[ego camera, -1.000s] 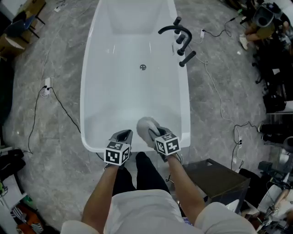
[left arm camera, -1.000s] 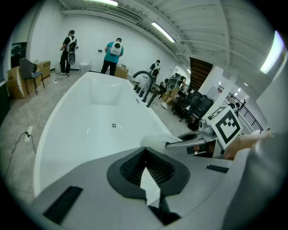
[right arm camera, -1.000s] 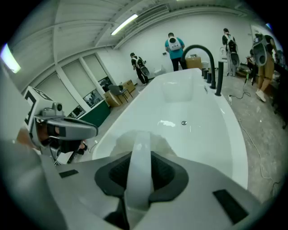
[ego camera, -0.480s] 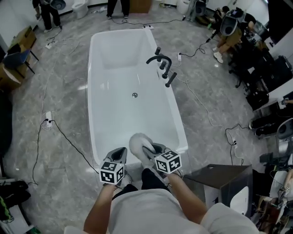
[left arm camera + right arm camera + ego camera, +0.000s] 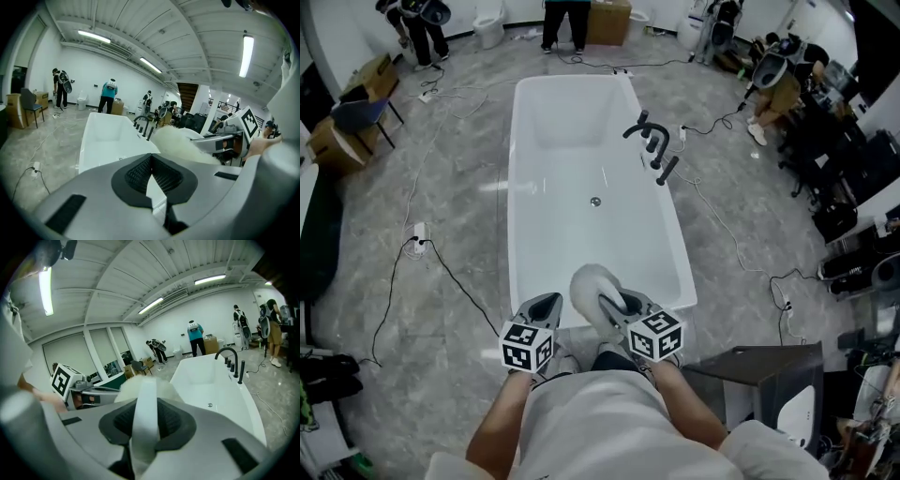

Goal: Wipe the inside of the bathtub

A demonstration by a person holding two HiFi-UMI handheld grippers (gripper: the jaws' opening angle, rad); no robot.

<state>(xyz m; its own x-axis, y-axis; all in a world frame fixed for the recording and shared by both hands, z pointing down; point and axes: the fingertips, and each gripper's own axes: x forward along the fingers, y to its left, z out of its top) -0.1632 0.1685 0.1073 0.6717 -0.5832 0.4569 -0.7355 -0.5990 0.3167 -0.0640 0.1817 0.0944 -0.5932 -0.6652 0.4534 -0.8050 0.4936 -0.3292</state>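
Bathtub: the long white bathtub (image 5: 572, 234) runs away from the person, who stands at its near end; its inside is bare, with the drain (image 5: 595, 202) on the floor and a black tap (image 5: 649, 136) on the right rim
Wiping pad: a fluffy white pad (image 5: 589, 281) is held over the tub's near end; I cannot tell if it touches the inner wall
Right gripper: the right gripper (image 5: 614, 305) pinches the pad's white strap (image 5: 144, 418), which runs up between its jaws; holding it by the strap leaves the soft face free to meet the tub
Left gripper: the left gripper (image 5: 542, 307) has its jaws pressed together on nothing and sits just beside the right one, probably only kept out of the way
Stage: to my eye the wiping is barely started, if at all; reaching the walls and floor will call for a lean forward and down
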